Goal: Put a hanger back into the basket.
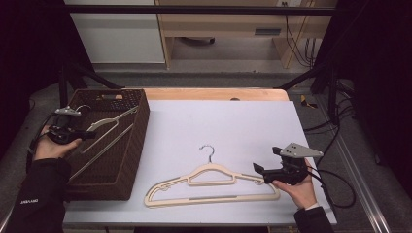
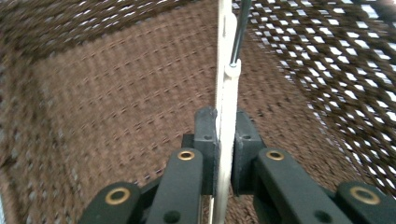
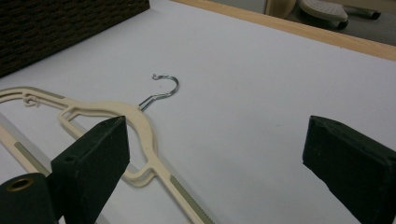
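Note:
A cream hanger [image 1: 104,124] lies tilted inside the brown woven basket [image 1: 141,121] at the left, its lower bar reaching toward the near corner. My left gripper [image 1: 90,135] reaches into the basket from the left and is shut on this hanger. In the left gripper view the thin cream body [image 2: 226,70] stands edge-on between the black pads [image 2: 205,135], with its metal hook stem above. A second cream hanger [image 1: 209,172] lies flat on the white table cover, hook [image 1: 209,150] pointing away. My right gripper [image 1: 257,172] rests open at that hanger's right end, holding nothing; its jaws frame the hanger [image 3: 135,116].
The white cover [image 1: 233,121] spreads across the table to the right of the basket, with a wooden strip [image 1: 214,93] along the far edge. Cables [image 1: 335,194] trail off the right side. A desk and chair base stand beyond the table.

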Demonstrator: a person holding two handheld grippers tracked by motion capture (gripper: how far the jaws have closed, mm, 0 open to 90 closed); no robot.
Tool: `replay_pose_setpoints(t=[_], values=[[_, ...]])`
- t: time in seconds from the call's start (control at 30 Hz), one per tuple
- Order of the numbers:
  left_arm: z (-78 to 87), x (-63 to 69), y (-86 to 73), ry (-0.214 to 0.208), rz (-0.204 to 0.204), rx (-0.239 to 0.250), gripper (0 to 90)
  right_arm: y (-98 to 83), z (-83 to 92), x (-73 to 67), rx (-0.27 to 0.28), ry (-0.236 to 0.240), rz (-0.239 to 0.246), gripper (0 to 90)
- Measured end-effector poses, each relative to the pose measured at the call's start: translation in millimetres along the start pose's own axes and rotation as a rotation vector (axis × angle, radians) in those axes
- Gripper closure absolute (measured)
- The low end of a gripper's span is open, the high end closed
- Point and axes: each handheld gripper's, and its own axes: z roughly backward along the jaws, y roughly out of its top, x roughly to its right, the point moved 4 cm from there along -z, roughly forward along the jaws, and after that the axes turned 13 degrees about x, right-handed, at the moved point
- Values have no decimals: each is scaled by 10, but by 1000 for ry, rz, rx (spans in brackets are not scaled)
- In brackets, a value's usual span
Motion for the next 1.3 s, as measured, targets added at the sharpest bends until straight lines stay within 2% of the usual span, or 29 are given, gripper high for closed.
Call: replay_pose_setpoints(t=[0.07, 0.17, 0.23, 0.37, 0.43, 0.53, 0.67, 0.8, 0.9, 1.17, 1.3], values=[[12, -45, -36, 43, 12, -17, 766, 0, 0, -5, 1, 2, -2, 75], [78, -81, -56, 68, 21, 14, 659, 6, 5, -4, 3, 3, -2, 75], [136, -94, -60, 75, 28, 38, 627, 10, 3, 0, 7, 3, -2, 75], [266, -147, -80, 131, 38, 52, 520, 20, 8, -6, 6, 3, -4, 76], [344, -152, -81, 130, 53, 75, 489, 37, 13, -12, 11, 4, 1, 76], [458, -100, -59, 130, 54, 121, 475, 77, 16, -19, 18, 3, 7, 76], [621, 69, 9, 84, 38, 217, 427, 149, 0, -52, 28, 7, 19, 75], [737, 342, 74, 8, 29, 333, 367, 204, -32, -87, 36, 15, 30, 74], [755, 570, 118, -46, 11, 397, 296, 241, -57, -103, 37, 17, 40, 75], [706, 1188, 190, -129, -47, 486, 184, 304, -50, -114, 58, 27, 39, 76], [645, 1485, 190, -165, -84, 503, 129, 323, -36, -116, 64, 25, 34, 76]])
